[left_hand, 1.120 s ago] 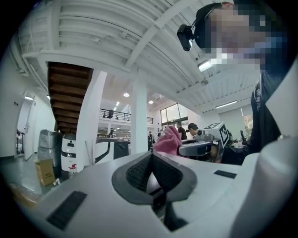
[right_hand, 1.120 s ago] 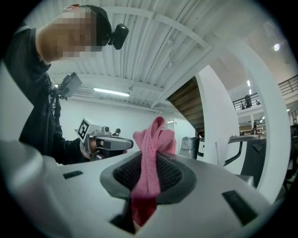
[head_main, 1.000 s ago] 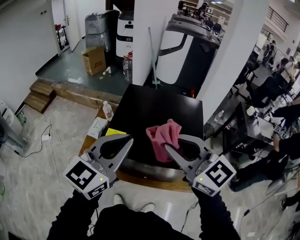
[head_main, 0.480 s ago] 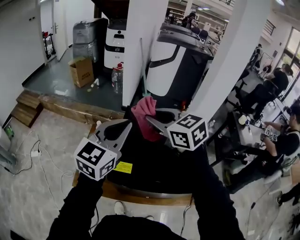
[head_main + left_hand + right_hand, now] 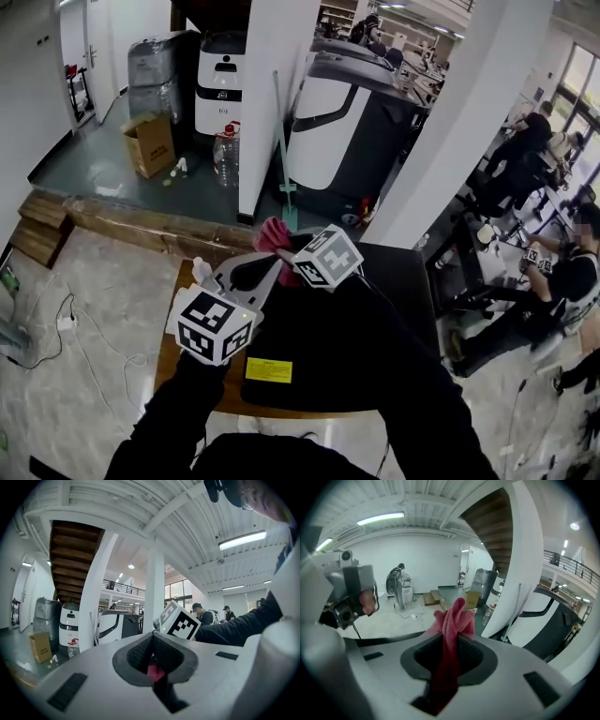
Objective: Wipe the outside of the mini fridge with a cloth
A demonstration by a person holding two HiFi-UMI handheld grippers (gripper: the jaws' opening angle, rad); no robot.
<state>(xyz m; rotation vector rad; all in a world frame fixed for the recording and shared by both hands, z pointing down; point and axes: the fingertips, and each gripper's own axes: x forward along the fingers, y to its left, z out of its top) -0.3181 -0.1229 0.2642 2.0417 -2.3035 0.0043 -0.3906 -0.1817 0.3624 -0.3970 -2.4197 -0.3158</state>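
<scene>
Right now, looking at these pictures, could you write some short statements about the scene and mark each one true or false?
1. The right hand-held gripper is shut on the bunched pink cloth. True.
2. The pink cloth lies spread flat on the top of the black mini fridge. False: it is bunched and held up in the right gripper's jaws.
3. A yellow rectangular sticker sits on the fridge's black top. True.
4. The brown cardboard box stands on the fridge. False: it stands on the grey floor, far behind the fridge.
</scene>
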